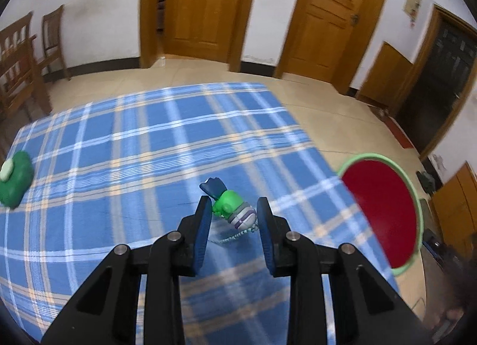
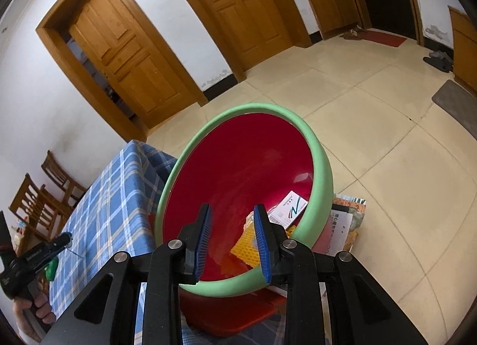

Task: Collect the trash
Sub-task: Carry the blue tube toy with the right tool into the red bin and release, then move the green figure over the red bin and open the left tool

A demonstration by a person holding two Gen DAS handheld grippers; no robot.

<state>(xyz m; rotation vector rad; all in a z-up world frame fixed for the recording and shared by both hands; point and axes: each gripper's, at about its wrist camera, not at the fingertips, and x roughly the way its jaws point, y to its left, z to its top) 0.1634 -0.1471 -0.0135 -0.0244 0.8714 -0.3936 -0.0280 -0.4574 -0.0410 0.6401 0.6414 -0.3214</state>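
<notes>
A small toy figure (image 1: pixel 231 205) with a green body, blue hair, a striped end and a bead chain sits between the blue pads of my left gripper (image 1: pixel 234 206), which is shut on it just above the blue plaid tablecloth (image 1: pixel 134 151). The red bin with a green rim (image 1: pixel 366 156) leans at the table's right edge. In the right wrist view my right gripper (image 2: pixel 232 216) reaches over the bin's near rim (image 2: pixel 226 288), its jaws apart with nothing between the pads. Inside the bin lie a white box (image 2: pixel 290 207) and a yellow mesh wrapper (image 2: pixel 246 248).
A green lump with a white piece (image 1: pixel 15 181) lies at the table's far left. Wooden chairs (image 1: pixel 21 61) stand beyond it. Boxes and papers (image 2: pixel 345 225) are stacked on the tiled floor beside the bin. A person's hand (image 2: pixel 38 309) holds the left gripper.
</notes>
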